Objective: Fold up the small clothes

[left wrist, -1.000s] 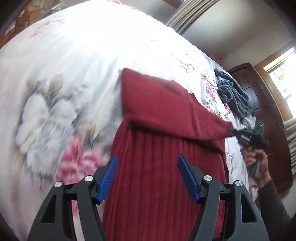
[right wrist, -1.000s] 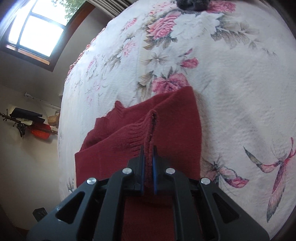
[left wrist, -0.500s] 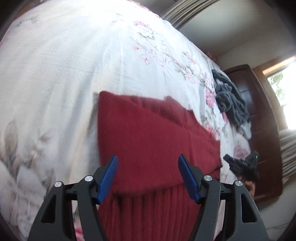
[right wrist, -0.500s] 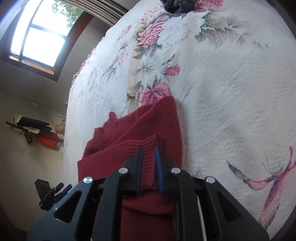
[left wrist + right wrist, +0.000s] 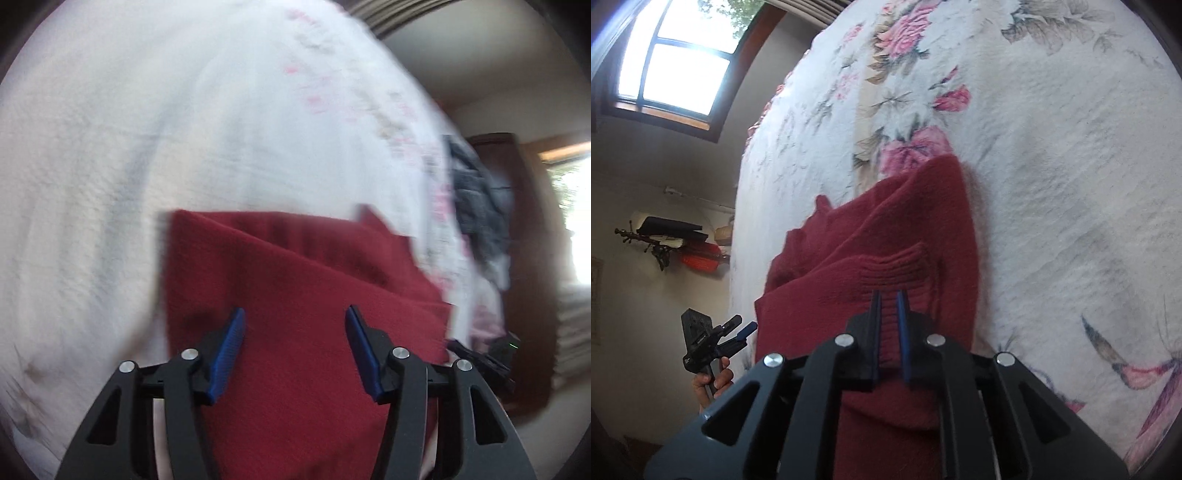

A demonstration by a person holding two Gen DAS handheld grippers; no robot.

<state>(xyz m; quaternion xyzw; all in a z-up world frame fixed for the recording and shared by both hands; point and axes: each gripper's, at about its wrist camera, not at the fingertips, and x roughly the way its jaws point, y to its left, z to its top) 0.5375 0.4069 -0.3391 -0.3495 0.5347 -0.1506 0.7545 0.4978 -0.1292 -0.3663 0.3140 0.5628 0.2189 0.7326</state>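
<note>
- A dark red ribbed knit sweater [image 5: 295,332] is laid on the white quilted bedspread with pink floral print [image 5: 1052,155], which serves as the landmark; the garment lies at the bedspread's near edge, by the grippers.
- One sleeve is seen folded diagonally across the sweater's body; its ribbed cuff [image 5: 897,264] rests on top of the red fabric.
- The right gripper [image 5: 888,328] is held over that cuff, jaws nearly together with a narrow gap; red knit shows in the gap, but whether the cuff is pinched or just let go cannot be told.
- The left gripper [image 5: 293,350] is spread wide with nothing between the blue pads [image 5: 227,354]; it hovers above the sweater's middle. The left view is motion-blurred.
- In the right view the left tool is seen off the bedspread's edge, held in a person's hand [image 5: 713,380].
- A heap of dark grey clothing [image 5: 480,206] is lying on the bedspread's far side, well apart from the sweater; it looks unfolded.
- Progress judged: early to middle. One sleeve fold appears done. The other sleeve's state cannot be told from these views.
- Judged still left: the second sleeve if not yet in, folding the body over on itself, then the grey pile.
</note>
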